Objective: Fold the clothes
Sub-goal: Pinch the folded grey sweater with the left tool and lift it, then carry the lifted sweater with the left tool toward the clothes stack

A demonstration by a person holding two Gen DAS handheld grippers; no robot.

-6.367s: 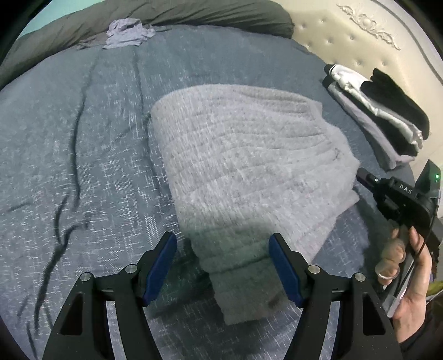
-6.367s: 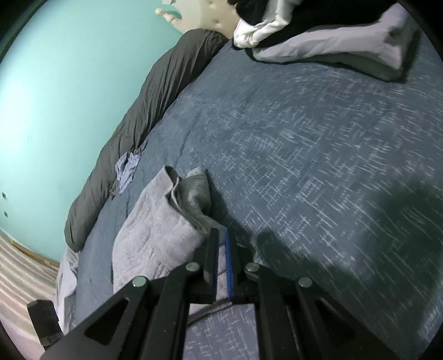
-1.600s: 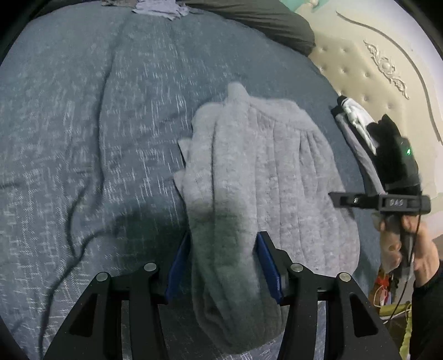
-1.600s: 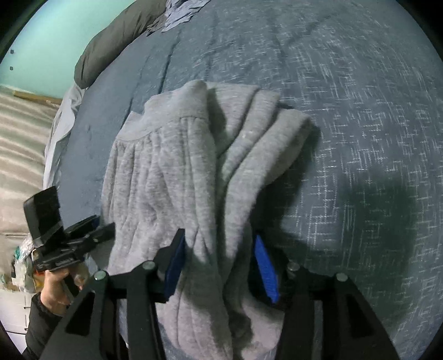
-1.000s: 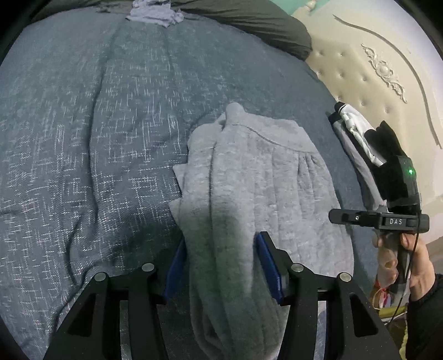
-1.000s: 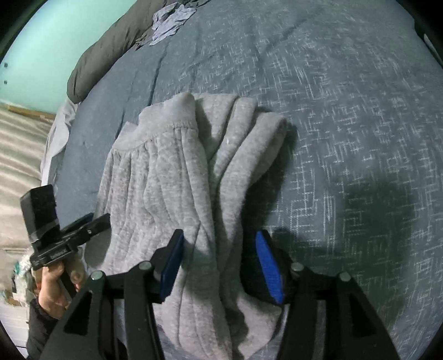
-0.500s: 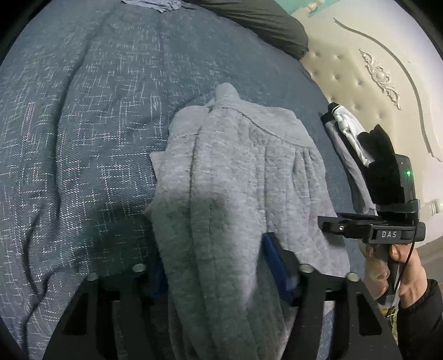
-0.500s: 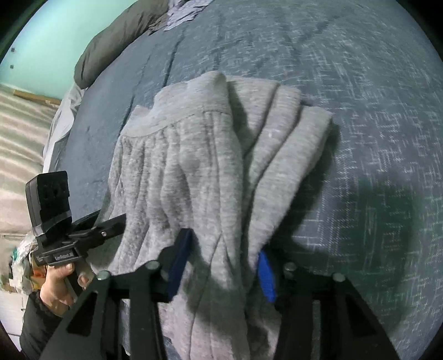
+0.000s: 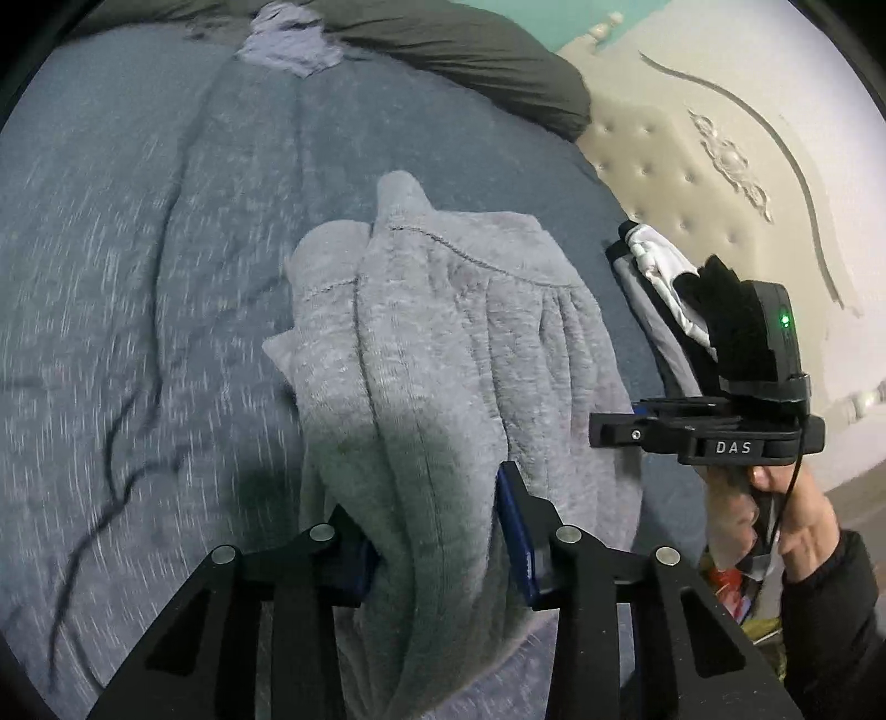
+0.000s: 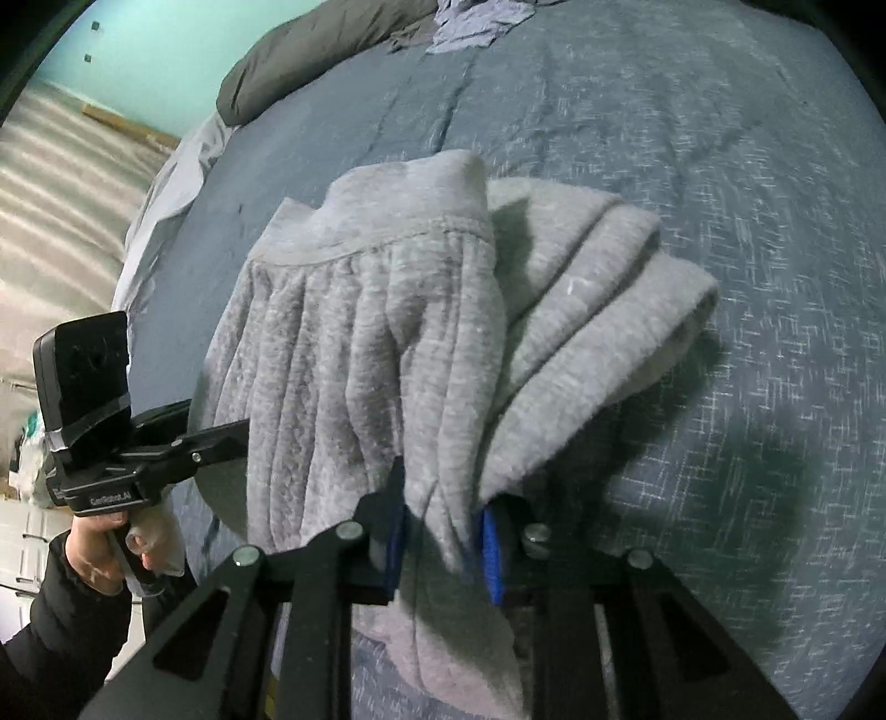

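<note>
A folded grey fleece garment hangs between both grippers above the blue-grey bed cover. My left gripper is shut on one near end of it, thick folds bunched between the blue pads. My right gripper is shut on the other near end. The far part with the waistband droops towards the bed. Each gripper shows in the other's view, the right one and the left one.
A stack of folded black, white and grey clothes lies by the padded cream headboard. A crumpled lilac garment lies at the far side by a dark grey duvet roll. The bed's edge and floor are at left.
Both grippers have closed tighter on the garment's near ends and lifted it. The garment has bunched and shifted over the bed since a second ago.
</note>
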